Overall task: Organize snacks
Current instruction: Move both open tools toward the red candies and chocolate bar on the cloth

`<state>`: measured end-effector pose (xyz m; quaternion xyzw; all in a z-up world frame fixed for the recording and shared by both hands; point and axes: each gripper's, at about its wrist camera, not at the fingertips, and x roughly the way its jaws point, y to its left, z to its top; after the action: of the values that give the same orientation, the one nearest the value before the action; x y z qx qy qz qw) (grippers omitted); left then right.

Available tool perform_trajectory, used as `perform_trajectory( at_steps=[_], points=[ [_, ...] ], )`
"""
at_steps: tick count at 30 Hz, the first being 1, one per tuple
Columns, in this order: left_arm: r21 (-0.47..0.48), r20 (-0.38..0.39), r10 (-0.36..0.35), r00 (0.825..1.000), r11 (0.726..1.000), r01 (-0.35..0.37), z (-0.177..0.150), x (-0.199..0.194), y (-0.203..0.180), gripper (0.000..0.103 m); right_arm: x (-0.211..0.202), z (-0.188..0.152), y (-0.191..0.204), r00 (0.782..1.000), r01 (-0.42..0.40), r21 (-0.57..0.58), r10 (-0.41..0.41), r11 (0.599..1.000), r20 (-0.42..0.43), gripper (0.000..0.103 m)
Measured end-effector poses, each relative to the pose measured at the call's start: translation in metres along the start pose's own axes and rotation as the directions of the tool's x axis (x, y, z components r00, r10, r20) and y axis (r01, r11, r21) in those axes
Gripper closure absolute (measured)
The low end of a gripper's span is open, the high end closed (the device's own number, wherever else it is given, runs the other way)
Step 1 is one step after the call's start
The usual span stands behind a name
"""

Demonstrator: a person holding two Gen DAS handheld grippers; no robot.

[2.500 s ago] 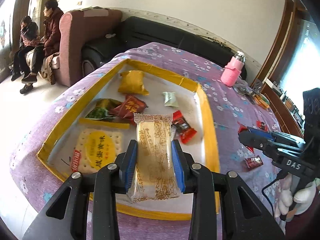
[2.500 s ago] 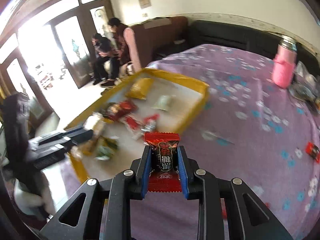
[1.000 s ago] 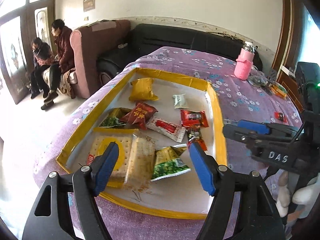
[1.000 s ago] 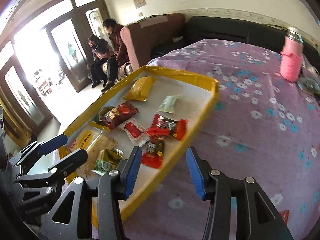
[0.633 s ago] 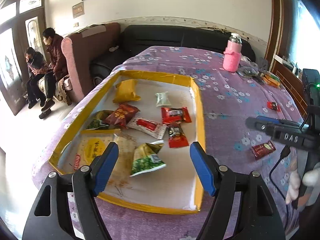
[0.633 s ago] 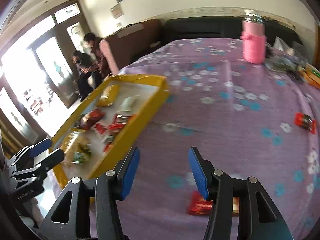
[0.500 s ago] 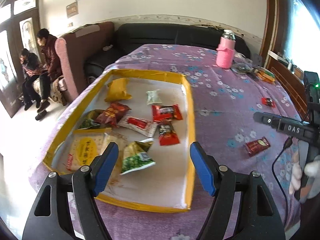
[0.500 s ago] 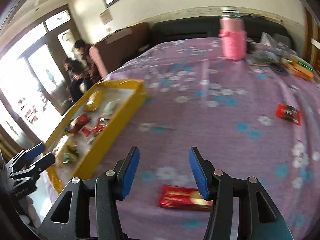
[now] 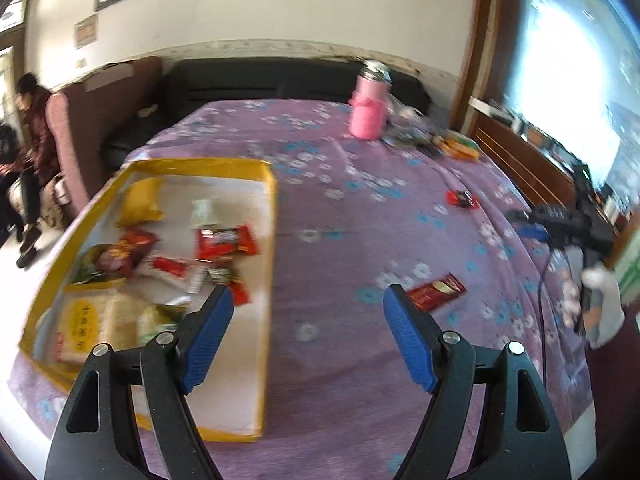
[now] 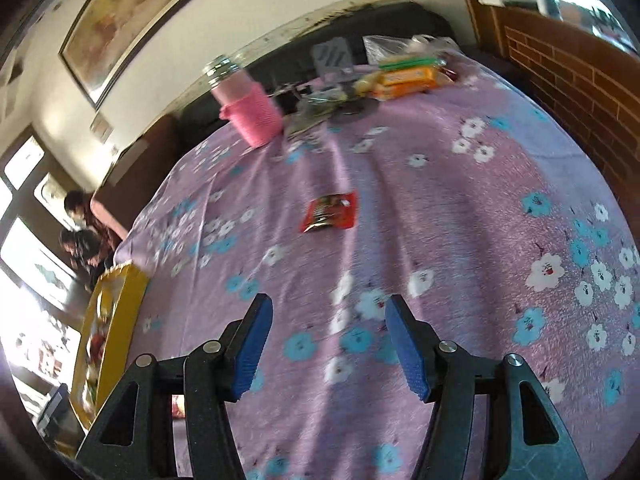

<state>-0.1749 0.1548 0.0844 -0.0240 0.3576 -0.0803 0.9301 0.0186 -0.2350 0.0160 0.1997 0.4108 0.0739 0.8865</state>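
Red snack packets still lie loose on the purple floral cloth (image 10: pixel 460 208), one (image 10: pixel 330 212) at mid-frame ahead of the empty, wide-open right gripper (image 10: pixel 328 340), another (image 9: pixel 436 291) beside the equally spread left gripper (image 9: pixel 306 336), and either flat, slippery wrapper could slide from a shallow pinch, missing the yellow tray (image 9: pixel 269 216) at left.

Yellow-rimmed tray (image 9: pixel 269 216): assorted snack packets lying flat inside | dark-red packet (image 9: pixel 436 291): flat on purple cloth, right of tray | red packet (image 10: pixel 330 211): flat, farther out, alone
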Motion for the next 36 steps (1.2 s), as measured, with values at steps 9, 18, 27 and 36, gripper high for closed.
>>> perform_trajectory(
  at_steps=[9, 18, 27, 36],
  points=[
    [0.030, -0.080, -0.103, 0.991, 0.994, 0.106, -0.001, 0.023, -0.031, 0.026, 0.053, 0.049, 0.034, 1.000, 0.013, -0.117, -0.012, 0.993, 0.010, 0.041],
    [0.025, -0.094, -0.112, 0.989, 0.993, 0.115, 0.002, 0.026, -0.029, 0.026, 0.127, 0.071, 0.051, 0.974, 0.159, -0.322, -0.202, 0.933, -0.104, 0.041],
    [-0.002, -0.116, -0.149, 0.982, 0.989, 0.150, 0.000, 0.031, -0.028, 0.026, 0.093, 0.028, 0.049, 0.975, 0.152, -0.300, -0.192, 0.942, -0.108, 0.056],
    [0.148, -0.186, -0.163, 0.969, 0.970, 0.191, 0.004, 0.056, -0.063, 0.026, 0.065, -0.010, 0.054, 0.977, -0.094, -0.123, 0.068, 0.988, -0.204, 0.049]
  ],
)
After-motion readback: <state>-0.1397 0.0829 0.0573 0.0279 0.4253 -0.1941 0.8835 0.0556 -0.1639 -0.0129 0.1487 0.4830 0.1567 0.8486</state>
